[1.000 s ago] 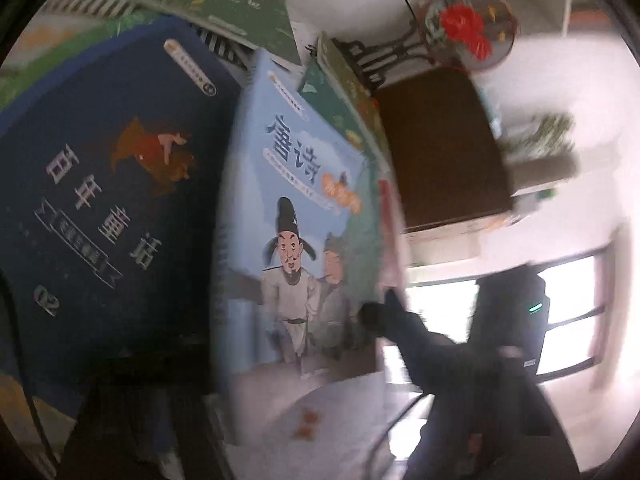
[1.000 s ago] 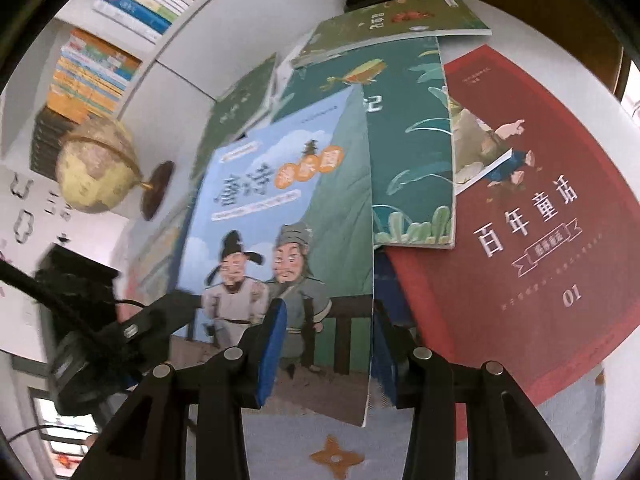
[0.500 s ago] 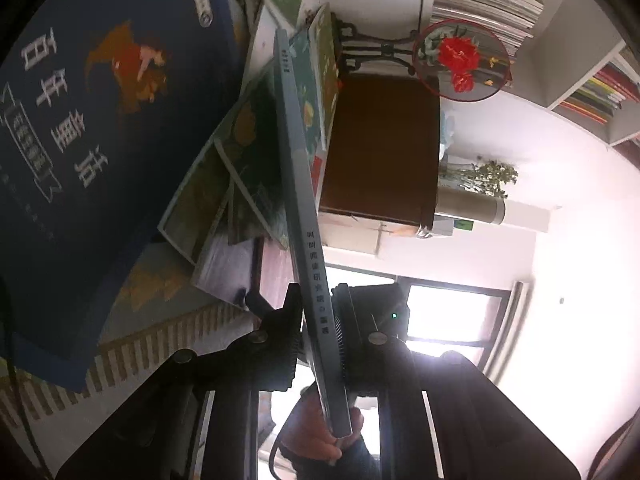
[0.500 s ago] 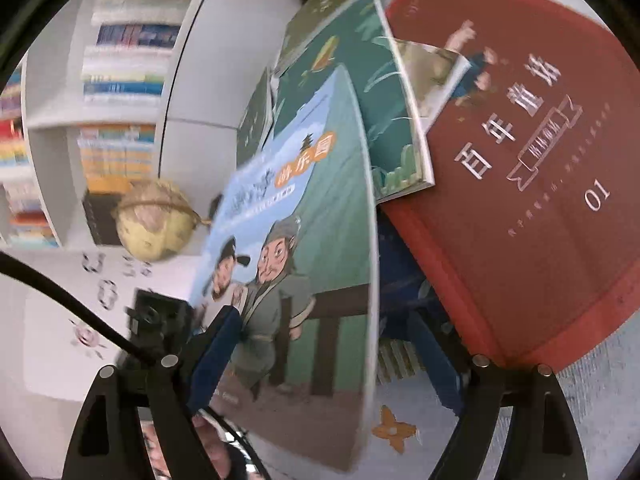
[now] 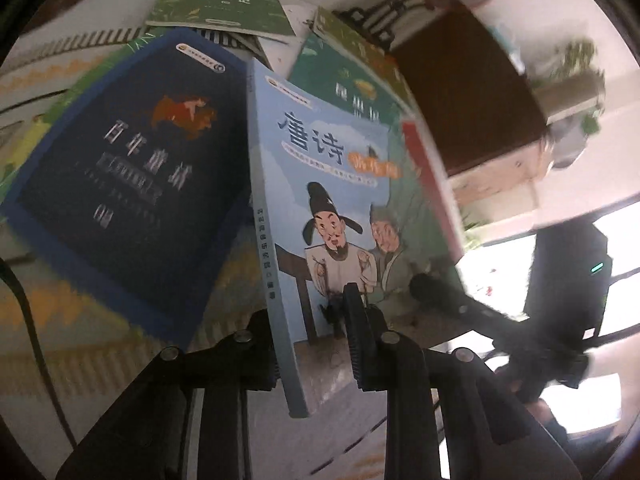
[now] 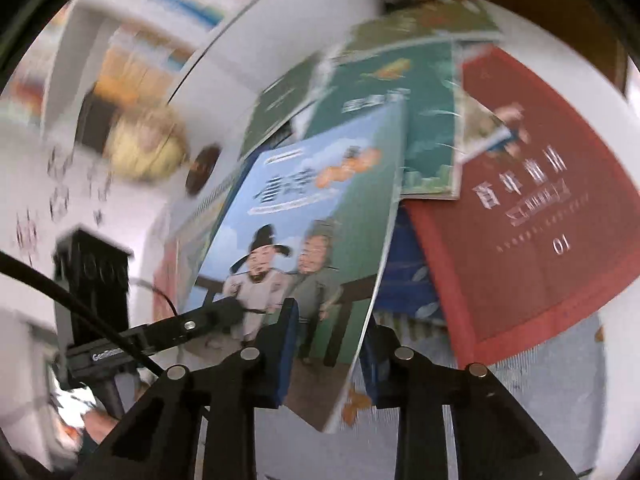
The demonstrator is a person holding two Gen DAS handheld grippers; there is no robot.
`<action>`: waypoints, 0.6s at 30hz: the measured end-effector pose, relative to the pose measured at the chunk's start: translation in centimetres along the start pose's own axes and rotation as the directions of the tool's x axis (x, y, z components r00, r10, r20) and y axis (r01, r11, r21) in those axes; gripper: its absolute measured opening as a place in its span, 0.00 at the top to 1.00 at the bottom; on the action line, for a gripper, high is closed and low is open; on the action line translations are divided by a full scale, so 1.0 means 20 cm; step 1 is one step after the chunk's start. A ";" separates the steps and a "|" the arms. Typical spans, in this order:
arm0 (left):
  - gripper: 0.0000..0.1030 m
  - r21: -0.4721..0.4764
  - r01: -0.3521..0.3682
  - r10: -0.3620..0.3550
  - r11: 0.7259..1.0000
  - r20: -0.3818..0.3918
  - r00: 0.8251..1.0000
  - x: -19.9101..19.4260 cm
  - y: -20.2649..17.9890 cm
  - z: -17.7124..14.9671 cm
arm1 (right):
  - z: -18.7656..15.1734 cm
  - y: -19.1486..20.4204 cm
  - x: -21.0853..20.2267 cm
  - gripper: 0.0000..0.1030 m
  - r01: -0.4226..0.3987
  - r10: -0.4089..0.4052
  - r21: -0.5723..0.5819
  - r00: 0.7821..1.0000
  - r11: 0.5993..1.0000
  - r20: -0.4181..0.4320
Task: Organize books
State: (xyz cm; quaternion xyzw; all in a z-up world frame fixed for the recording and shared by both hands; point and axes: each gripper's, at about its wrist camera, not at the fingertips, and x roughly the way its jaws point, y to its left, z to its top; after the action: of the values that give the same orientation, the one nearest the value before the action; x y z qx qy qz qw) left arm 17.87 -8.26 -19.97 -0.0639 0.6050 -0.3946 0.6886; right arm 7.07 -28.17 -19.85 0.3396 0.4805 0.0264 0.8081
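Two tools grip one light-blue book (image 5: pixel 320 208): our left tool (image 5: pixel 312 344) is clamped on its spine edge, our right tool (image 6: pixel 328 344) is closing on its opposite edge. We hold it tilted above the dark-blue book (image 5: pixel 128 176) and red book (image 6: pixel 532 216) on the worktop (image 6: pixel 552 392)

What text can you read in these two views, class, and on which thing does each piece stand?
"唐诗": light blue book held in the fingers; its orange subtitle is blurred.
"昆虫记": green book at the back.
"01": red book; its title is blurred.
Dark blue book: title too blurred.
"Gen…": bar of the left gripper, rest unreadable.
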 end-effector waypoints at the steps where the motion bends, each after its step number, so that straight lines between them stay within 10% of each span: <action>1: 0.79 0.015 -0.029 0.029 0.999 0.010 1.000 -0.01 -0.02 -0.03 | -0.02 0.04 -0.01 0.73 0.008 -0.009 -0.040 1.000 0.999 -0.009; 18: 0.72 -0.192 -0.135 0.195 0.972 0.341 0.920 -0.62 -0.04 -0.67 | -0.28 0.57 -0.18 0.73 -0.071 0.045 -0.594 0.997 0.801 -0.058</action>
State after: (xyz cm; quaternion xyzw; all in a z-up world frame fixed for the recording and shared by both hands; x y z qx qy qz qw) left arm 6.29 4.17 -13.24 -0.1400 0.5034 -0.2654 0.8103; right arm 3.89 -17.78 -12.21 0.0828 0.4539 0.2076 0.8625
